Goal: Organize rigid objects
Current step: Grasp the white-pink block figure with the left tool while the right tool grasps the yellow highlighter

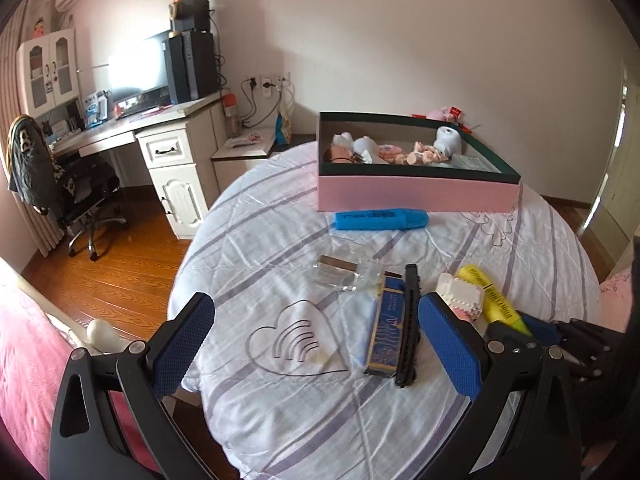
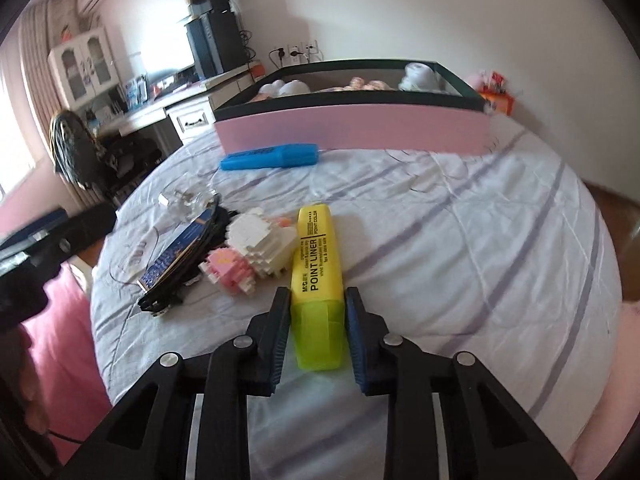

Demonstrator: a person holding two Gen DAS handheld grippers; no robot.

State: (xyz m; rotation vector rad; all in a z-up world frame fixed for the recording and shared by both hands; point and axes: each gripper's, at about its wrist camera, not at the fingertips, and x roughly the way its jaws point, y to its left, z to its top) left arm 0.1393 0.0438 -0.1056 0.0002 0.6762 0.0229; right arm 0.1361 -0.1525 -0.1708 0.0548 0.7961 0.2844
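Right wrist view: right claw (image 2: 318, 312) clamped on yellow highlighter (image 2: 316, 264) over striped bedsheet (image 2: 480, 248), left claw (image 1: 316, 340) wide open, empty.

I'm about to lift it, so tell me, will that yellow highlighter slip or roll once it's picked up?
The yellow highlighter looks like smooth rigid plastic, so it probably won't flex. Its flat-sided body seems unlikely to roll. The right gripper pinches only the cap end, so the long body may droop or pivot.

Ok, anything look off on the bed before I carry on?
Nothing damaged or spilled. The block figure lies on its side against the yellow highlighter, which the right gripper grips at its cap end, so lifting may nudge it.
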